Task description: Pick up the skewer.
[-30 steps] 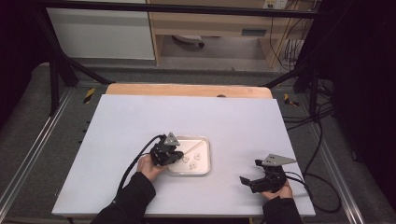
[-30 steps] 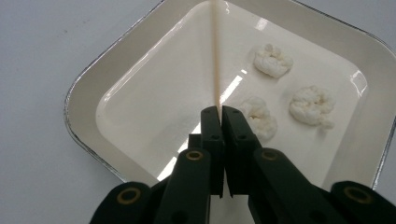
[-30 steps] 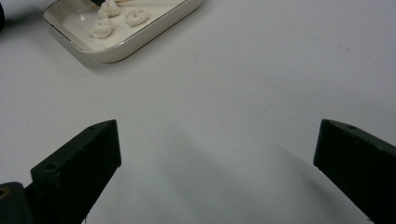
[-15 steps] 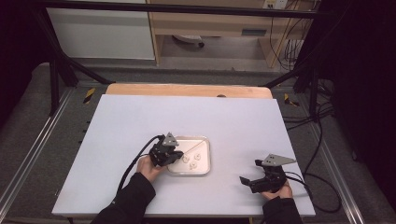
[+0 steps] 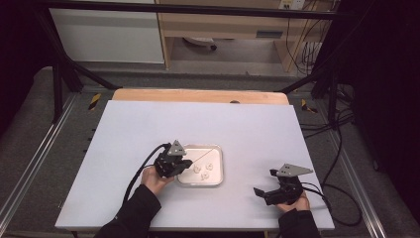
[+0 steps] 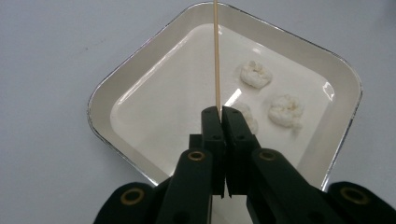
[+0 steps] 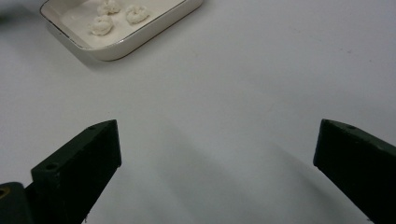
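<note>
The white table (image 5: pixel 148 129) carries a shallow tray (image 6: pixel 116 88) with three white lumps (image 6: pixel 254 74). Compared with a second ago almost nothing moves: the left gripper (image 6: pixel 220 112) stays clamped on the thin wooden skewer (image 6: pixel 216 51), pointing over the tray, probably ready to spear. The right gripper (image 7: pixel 217 149) rests wide open, empty.

White counter (image 5: pixel 148 129); wooden board (image 5: pixel 198 95) along its far edge; low cabinet (image 5: pixel 223 29) and cables (image 5: pixel 309 49) on the floor beyond.
</note>
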### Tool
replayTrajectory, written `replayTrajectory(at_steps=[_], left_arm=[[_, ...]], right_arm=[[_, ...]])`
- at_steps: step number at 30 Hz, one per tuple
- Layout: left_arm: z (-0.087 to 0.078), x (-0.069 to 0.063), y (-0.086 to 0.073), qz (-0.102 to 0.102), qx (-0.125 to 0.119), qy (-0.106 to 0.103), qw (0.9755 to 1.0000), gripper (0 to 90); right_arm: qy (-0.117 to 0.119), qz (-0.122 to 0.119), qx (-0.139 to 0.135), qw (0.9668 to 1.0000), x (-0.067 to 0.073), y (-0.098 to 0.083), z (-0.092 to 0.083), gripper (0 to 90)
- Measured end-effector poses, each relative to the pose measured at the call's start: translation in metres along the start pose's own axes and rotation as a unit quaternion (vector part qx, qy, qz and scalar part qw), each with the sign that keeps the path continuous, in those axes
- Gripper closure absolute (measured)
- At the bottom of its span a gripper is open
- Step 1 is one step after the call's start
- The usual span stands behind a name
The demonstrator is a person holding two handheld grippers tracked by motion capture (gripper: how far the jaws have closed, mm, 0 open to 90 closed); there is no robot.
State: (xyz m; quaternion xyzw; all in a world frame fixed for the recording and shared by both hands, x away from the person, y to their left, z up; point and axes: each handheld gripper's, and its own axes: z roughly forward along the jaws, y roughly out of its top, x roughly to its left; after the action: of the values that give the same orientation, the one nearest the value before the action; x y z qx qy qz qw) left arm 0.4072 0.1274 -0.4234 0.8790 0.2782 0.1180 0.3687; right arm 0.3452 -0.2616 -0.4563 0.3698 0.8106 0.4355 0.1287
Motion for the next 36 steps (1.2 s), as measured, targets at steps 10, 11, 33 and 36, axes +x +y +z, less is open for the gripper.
replayTrajectory(at_steps=[10,11,33,36], left_arm=[[-0.011,-0.006,0.003,0.006,0.000,0.002,1.0000,88.7],[-0.011,-0.007,0.003,0.007,0.000,0.001,1.0000,88.7],[-0.009,-0.036,0.027,0.042,0.006,-0.026,0.9988,88.7],[-0.008,-0.039,0.029,0.044,0.006,-0.030,0.9985,88.7]], right_arm=[[-0.010,-0.033,0.008,0.9994,0.009,0.009,0.003,1.5],[-0.011,-0.037,0.009,0.9992,0.010,0.011,0.004,1.6],[-0.049,-0.138,0.041,0.9883,0.032,0.033,0.012,2.1],[-0.052,-0.150,0.044,0.9864,0.034,0.034,0.012,2.5]])
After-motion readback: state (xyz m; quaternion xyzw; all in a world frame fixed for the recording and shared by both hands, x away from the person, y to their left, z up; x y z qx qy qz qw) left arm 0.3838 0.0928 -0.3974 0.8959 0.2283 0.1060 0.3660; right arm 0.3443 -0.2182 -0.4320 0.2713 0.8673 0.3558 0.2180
